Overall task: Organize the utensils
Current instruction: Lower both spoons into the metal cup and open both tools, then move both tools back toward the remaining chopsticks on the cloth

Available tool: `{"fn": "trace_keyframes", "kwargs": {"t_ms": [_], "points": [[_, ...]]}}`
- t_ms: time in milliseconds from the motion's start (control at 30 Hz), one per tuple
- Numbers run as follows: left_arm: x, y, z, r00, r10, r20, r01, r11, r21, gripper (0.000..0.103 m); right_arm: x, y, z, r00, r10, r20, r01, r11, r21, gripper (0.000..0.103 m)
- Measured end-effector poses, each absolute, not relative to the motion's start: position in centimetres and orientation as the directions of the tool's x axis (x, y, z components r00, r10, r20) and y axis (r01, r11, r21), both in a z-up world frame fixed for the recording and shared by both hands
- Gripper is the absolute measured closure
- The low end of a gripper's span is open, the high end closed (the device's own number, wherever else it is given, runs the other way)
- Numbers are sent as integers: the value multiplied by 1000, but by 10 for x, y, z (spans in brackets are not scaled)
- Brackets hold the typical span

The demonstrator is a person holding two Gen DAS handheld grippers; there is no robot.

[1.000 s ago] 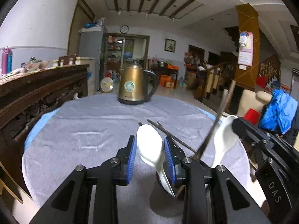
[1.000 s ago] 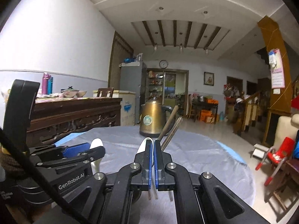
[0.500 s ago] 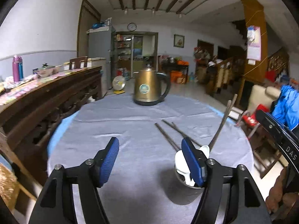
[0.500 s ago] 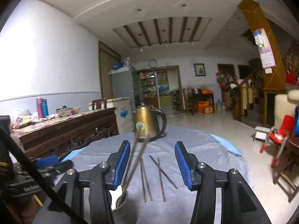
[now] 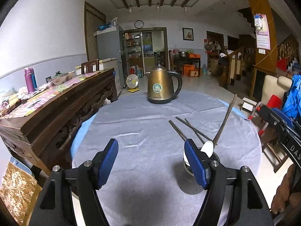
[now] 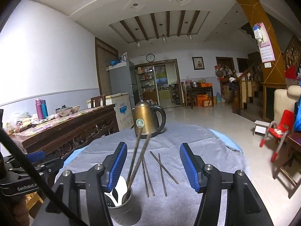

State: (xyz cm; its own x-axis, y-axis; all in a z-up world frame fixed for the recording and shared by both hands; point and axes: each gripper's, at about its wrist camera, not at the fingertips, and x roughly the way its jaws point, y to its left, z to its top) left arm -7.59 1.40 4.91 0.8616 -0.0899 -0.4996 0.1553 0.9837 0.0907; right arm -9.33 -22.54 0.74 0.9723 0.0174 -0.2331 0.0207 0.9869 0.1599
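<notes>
1. Grey cloth (image 5: 143,124) covers the round table, with a brass kettle (image 5: 161,87) at its far side and a carved wooden sideboard (image 5: 62,101) left of the table.
2. Only the left wrist view shows a person's fingers (image 5: 284,197) at the lower right edge, beside the other gripper's black frame.
3. Only the right wrist view shows the metal cup (image 6: 126,209) nearly whole, with its perforated wall, a white spoon (image 6: 117,190) and two upright chopsticks (image 6: 139,156) leaning out of it.
4. From the left wrist view the cup (image 5: 190,166) is mostly hidden behind the right-hand blue pad, the spoon tip (image 5: 207,147) showing above it.
5. Left gripper (image 5: 150,163) points down toward the cloth, jaws spread wide and opening, nothing between them; the cup stands just beyond its right finger.
6. Right gripper (image 6: 152,167) points nearly level toward the kettle (image 6: 148,119), jaws apart and opening, pads pressing nothing; the cup sits just right of its left finger, low between the jaws.
7. Loose chopsticks (image 6: 160,171) lie flat on the cloth right of the cup, between cup and kettle, within the right gripper's span.
</notes>
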Motion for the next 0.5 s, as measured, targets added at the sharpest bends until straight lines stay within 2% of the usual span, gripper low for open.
{"fn": "trace_keyframes", "kwargs": {"t_ms": [200, 500], "points": [[-88, 21, 59, 866, -63, -496, 140, 983, 120, 25, -102, -226, 20, 975, 13, -223, 28, 983, 181, 40], [-108, 34, 75, 849, -83, -522, 156, 983, 98, 25, -119, -244, 44, 978, -24, -207, 76, 966, 246, 39]]}}
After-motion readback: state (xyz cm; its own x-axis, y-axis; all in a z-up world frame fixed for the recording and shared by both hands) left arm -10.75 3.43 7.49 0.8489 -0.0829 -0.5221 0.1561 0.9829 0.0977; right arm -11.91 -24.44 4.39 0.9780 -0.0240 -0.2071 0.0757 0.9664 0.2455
